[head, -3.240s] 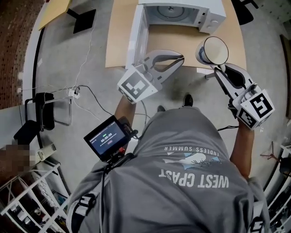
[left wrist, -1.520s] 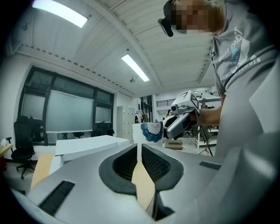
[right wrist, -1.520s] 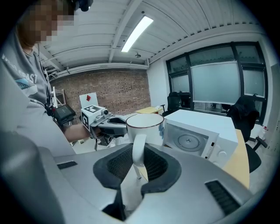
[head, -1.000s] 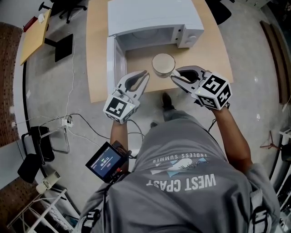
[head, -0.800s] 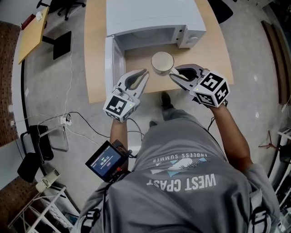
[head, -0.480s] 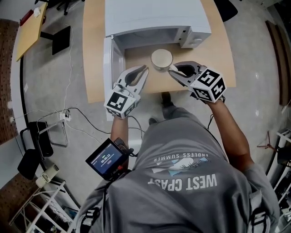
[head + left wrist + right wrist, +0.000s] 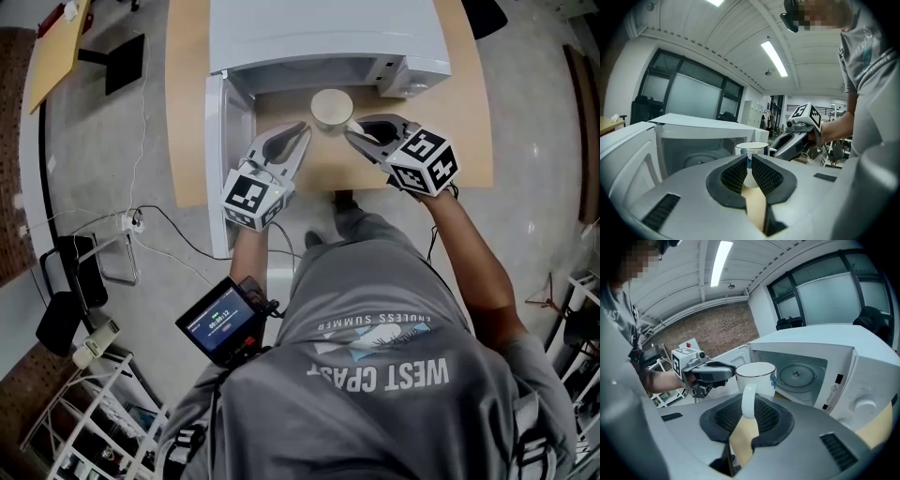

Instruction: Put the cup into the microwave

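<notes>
One step is left: the white ceramic cup with a dark rim [image 7: 332, 109] is pinched by its handle in your right tool [image 7: 352, 132], jaws partly closed on it, just outside the open white microwave [image 7: 319, 37] over the wooden bench [image 7: 187, 112]. It is not yet inside or released. Your left tool [image 7: 301, 130] (jaws nearly together) holds nothing.
</notes>
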{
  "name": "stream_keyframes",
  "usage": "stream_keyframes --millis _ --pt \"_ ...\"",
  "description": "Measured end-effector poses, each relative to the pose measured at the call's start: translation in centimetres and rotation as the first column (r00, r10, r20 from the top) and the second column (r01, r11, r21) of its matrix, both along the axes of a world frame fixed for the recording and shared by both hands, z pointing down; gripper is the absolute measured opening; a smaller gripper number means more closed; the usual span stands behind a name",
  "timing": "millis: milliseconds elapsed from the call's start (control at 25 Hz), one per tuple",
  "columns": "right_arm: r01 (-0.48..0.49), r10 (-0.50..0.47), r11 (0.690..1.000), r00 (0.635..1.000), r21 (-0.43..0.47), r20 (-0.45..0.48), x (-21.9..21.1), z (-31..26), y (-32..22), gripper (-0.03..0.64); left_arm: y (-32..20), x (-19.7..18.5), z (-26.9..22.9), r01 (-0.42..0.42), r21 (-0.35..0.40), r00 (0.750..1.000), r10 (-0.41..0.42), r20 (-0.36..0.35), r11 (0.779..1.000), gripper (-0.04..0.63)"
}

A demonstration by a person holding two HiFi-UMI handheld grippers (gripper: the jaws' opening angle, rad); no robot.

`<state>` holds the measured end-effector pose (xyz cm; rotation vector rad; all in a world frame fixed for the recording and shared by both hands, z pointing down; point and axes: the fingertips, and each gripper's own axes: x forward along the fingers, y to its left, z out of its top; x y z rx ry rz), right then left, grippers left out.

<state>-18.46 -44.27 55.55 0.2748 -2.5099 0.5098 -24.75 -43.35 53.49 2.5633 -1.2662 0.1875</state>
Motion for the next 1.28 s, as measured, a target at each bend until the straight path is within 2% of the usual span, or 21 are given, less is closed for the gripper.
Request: stream_keyframes --millis 200,520,680,960,1280 --pt "0.009 -0.009 1.0 1.0 -0.013 -0.001 -0.4 1.1 -2.0 0.072 -1.7 -0.5 1.8 0.023 -0.038 1.0 -0.023 0.009 0.999 0.023" --pt "0.019 -0.018 0.998 1.0 -0.061 0.017 -2.2 9.3 -8.0 0.072 -6.7 -2.3 9.9 0.1 -0.118 0.994 -0.096 0.045 0.988 0.023" --pt "-0.038 0.039 0.999 0.999 -0.029 0.007 -3.2 11.8 -12.0 0.072 -10.2 -2.9 12.0 0.082 -0.119 0.996 -0.077 0.044 0.989 0.023" --pt "-0.081 0.081 0.997 0.997 -0.015 0.003 -4.9 13.1 -12.9 0.072 -9.7 -4.0 12.5 0.107 -0.154 0.994 -0.101 0.044 0.982 0.023" --pt "-0.133 0.13 0.987 0.991 0.09 0.034 -6.6 13.5 -14.7 0.072 -9.8 -4.1 12.8 0.104 -0.17 0.994 -0.098 0.048 0.98 0.023"
